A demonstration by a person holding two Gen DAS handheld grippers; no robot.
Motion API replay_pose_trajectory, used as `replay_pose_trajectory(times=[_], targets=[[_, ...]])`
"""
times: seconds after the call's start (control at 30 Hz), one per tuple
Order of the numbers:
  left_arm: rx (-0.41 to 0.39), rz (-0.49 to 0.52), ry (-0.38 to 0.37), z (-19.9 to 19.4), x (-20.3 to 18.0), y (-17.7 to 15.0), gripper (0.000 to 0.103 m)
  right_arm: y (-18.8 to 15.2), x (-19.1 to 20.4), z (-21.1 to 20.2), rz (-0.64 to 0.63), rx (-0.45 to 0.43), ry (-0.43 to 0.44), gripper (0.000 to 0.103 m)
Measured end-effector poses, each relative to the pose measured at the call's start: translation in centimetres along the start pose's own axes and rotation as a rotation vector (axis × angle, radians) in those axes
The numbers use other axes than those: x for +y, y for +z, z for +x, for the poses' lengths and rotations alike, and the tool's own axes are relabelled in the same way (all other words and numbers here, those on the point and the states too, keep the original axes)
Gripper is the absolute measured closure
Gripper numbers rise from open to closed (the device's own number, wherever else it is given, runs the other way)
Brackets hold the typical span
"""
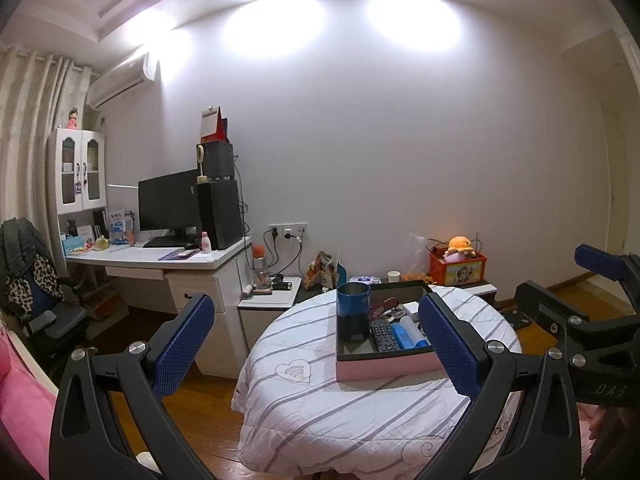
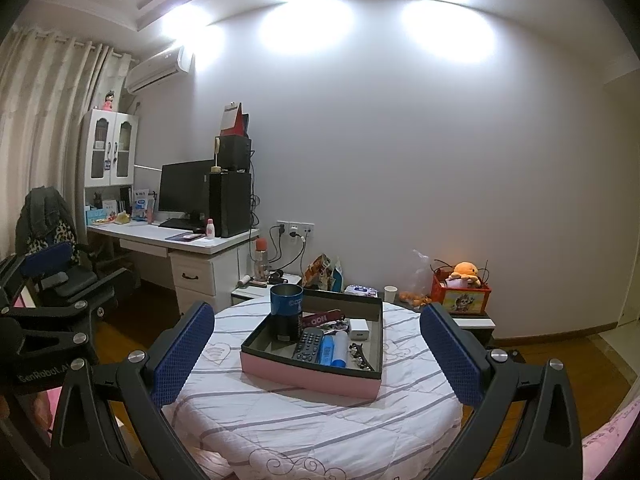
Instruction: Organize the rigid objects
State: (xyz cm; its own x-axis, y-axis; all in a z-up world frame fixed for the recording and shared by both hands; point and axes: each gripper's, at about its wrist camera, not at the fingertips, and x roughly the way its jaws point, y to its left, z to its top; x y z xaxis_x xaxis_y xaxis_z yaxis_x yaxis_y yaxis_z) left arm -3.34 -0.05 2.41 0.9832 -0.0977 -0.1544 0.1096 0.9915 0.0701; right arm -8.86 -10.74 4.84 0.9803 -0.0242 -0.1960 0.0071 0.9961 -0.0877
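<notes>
Both grippers hang back from the work, well short of the round table [image 2: 304,420] draped in a striped quilt; left gripper [image 1: 316,346] has its blue pads spread wide with nothing between them, right gripper [image 2: 318,352] likewise spread and empty, probably because nothing is left loose on the quilt to pick up; in the left wrist view the right gripper [image 1: 580,320] shows at the right edge, apart from the box. The task's things all sit inside the pink-sided box [image 2: 312,376] in the middle of the table; blue cup [image 2: 286,312] stands upright in the box's far left corner, likely put there since it is the tallest piece and would block reach elsewhere; dark remote [image 2: 307,344] lies flat just right of the cup, with a blue tube [image 2: 327,350] and a white bottle with blue cap [image 2: 340,348] lying parallel beside it, long items lined up side by side to save floor space; white charger block [image 2: 359,329] sits toward the back wall, a maroon item with white lettering [image 2: 322,319] lies behind the remote; small dark hair clips [image 2: 360,356] fill the right strip. The box's sides keep things from rolling off the soft quilt. Judging by the layout, sorting looks nearly or fully done; cannot tell whether the pieces touch each other.
</notes>
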Motion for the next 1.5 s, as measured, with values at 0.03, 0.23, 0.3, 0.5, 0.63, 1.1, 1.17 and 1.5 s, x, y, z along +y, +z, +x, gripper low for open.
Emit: replay_pose_trajectory(times=[0.03, 0.23, 0.3, 0.5, 0.63, 1.1, 1.17, 1.5], targets=[[0.004, 0.0, 0.0, 0.0, 0.0, 0.0, 0.0, 0.0, 0.0, 0.0, 0.0, -0.002, -0.002, 0.0], [0.015, -0.009, 0.0, 0.3, 0.1, -0.2, 0.0, 0.0, 0.0, 0.1, -0.003, 0.004, -0.002, 0.0], [0.02, -0.01, -0.008, 0.3, 0.1, -0.2, 0.0, 0.0, 0.0, 0.1, -0.004, 0.008, -0.002, 0.0], [0.022, -0.012, -0.014, 0.4, 0.1, -0.1, 0.0, 0.0, 0.1, 0.2, -0.003, 0.016, -0.006, 0.0], [0.026, -0.013, -0.013, 0.5, 0.1, -0.1, 0.0, 0.0, 0.3, 0.4, -0.006, 0.023, -0.002, 0.0], [0.031, -0.017, -0.005, 0.9, 0.1, -0.2, 0.0, 0.0, 0.8, 0.5, -0.015, 0.031, 0.003, 0.0], [0.034, -0.014, -0.003, 1.1, 0.1, -0.3, 0.0, 0.0, 0.9, 0.5, -0.018, 0.033, 0.005, 0.0], [0.02, -0.022, 0.009, 1.0, 0.4, -0.7, 0.0, -0.1, 0.9, 0.7, -0.019, 0.044, 0.006, 0.0]])
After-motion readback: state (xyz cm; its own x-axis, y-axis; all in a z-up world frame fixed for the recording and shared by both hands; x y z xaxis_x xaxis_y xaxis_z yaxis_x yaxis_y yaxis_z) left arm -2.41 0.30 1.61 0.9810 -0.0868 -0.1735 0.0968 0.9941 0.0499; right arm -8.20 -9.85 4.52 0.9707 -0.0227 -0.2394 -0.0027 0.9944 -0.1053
